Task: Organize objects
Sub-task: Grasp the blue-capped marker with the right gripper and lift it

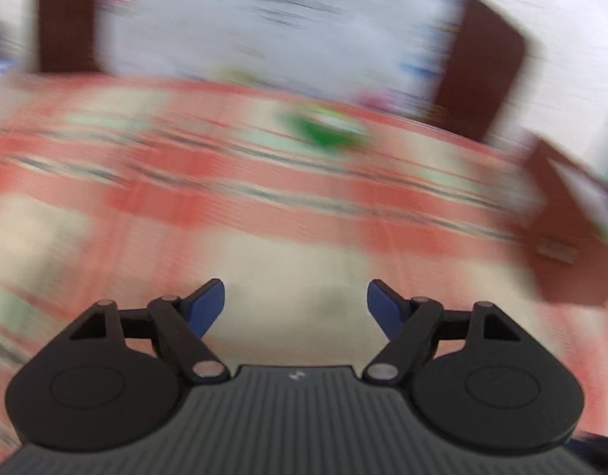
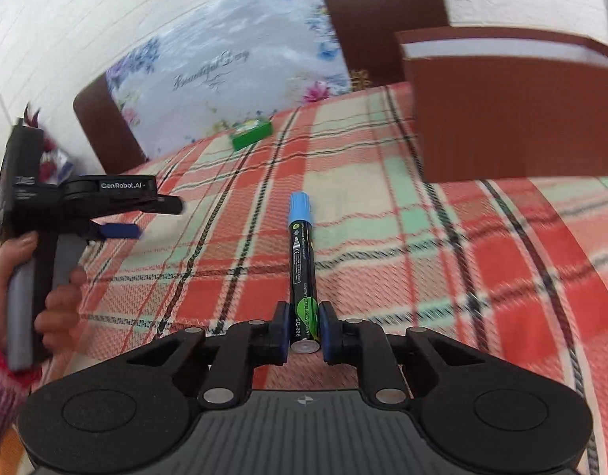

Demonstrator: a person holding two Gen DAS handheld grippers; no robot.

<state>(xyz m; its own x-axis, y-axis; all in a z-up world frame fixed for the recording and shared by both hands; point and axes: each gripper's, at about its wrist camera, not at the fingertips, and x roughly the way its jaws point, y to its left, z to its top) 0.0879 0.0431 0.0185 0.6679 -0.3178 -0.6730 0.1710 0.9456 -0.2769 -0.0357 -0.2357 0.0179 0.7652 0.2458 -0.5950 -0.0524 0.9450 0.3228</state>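
Firmly, the right gripper (image 2: 304,328) pinched the marker (image 2: 302,273) near its tail; light, hard and smooth, it could slip. The left gripper (image 1: 296,304) stood wide, holding nothing.

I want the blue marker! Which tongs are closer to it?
Right. The right tongs are shut on the marker, holding its end. The left tongs are open, empty, off to the left above the tablecloth.
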